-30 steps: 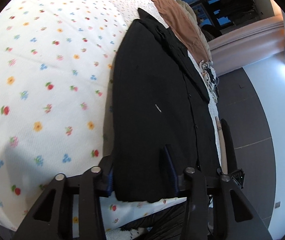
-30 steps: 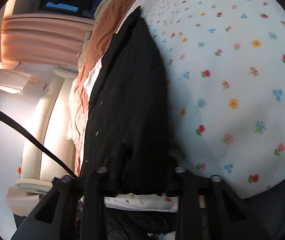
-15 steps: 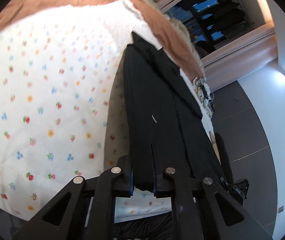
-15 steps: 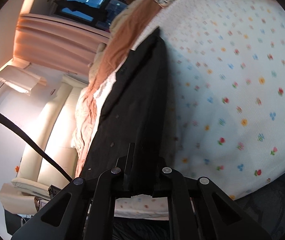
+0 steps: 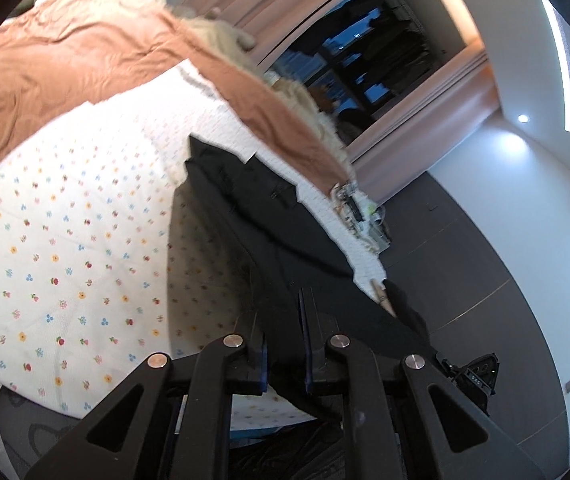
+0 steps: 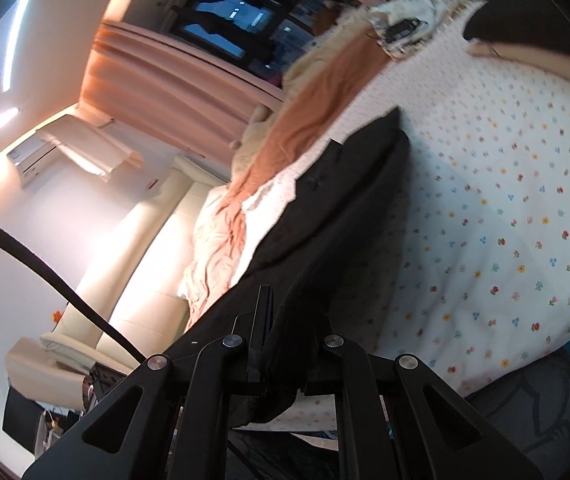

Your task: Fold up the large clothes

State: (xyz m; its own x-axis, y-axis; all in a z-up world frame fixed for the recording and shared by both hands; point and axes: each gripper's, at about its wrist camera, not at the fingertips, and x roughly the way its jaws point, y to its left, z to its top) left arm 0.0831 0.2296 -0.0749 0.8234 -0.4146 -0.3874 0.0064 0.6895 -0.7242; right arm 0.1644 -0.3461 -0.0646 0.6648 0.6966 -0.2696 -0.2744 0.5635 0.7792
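Black coat (image 5: 269, 240): hem clamped in left hand-held gripper (image 5: 283, 344) and right hand-held gripper (image 6: 285, 344), lifted off bed (image 5: 65, 240). Next: carry hem toward collar, 12 o'clock.

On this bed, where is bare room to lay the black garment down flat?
The floral sheet is bare between the black garment and the near bed edge. The far side is crowded: the brown blanket and cream bedding lie there.

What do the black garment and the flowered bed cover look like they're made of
Black garment: apparently a matte woven fabric, suiting-like; it shows no sheen and hangs in flat panels with crisp edges. The exact fibre cannot be told.

Flowered bed cover: white cloth printed with small flowers, probably cotton with a fine waffle or quilted texture; the blur leaves the weave uncertain.
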